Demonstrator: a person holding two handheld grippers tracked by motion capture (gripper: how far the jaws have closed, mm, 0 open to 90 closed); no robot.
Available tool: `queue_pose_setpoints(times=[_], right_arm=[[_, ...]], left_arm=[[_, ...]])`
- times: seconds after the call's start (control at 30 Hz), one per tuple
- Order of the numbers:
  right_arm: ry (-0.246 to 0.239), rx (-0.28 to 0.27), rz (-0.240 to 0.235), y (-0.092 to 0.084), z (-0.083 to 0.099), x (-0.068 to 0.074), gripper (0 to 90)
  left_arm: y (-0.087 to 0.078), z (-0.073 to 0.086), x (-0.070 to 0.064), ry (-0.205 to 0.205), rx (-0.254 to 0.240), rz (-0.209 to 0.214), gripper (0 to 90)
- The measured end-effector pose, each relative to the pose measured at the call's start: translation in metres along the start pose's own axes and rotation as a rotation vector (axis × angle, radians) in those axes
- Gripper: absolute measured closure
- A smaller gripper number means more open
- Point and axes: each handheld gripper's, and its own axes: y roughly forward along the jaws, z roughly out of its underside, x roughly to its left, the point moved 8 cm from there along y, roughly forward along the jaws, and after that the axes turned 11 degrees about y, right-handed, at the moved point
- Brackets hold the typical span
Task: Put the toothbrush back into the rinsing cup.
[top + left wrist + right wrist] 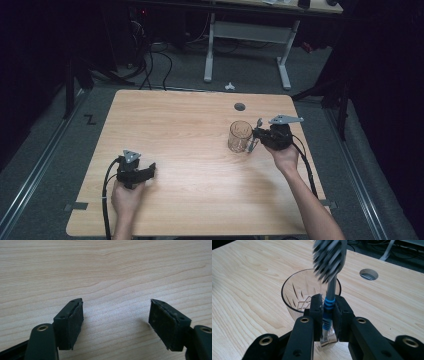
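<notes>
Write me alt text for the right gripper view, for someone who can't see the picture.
Seen along the right tool, its two black jaws are shut on the blue-banded handle of a toothbrush, bristle head up and blurred. Just beyond stands an upright clear cut-glass tumbler on a light wooden table, which has a round cable hole farther back.

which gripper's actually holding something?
The right gripper, jaws shut on a toothbrush beside the glass. The left gripper is open over bare table.

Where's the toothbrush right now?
The toothbrush is clamped in the right gripper, bristle head up, just beside the glass tumbler on the right half of the table, short of the round cable hole.
</notes>
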Motion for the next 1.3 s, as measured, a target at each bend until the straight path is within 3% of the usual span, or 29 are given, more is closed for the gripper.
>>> queue_pose_setpoints(times=[0.23, 0.8, 1.3], right_arm=[[0.004, 0.001, -0.004, 0.0, 0.0, 0.0, 76.1], [0.016, -0.027, 0.011, -0.012, 0.002, -0.004, 58.0], [0.036, -0.052, 0.017, -0.029, 0.002, -0.01, 54.4]], left_arm=[[0.0, 0.0, 0.0, 0.0, -0.001, 0.0, 28.5], [0.0, 0.0, 0.0, 0.002, 0.001, -0.001, 28.5], [0.0, 0.0, 0.0, 0.002, 0.001, -0.002, 28.6]])
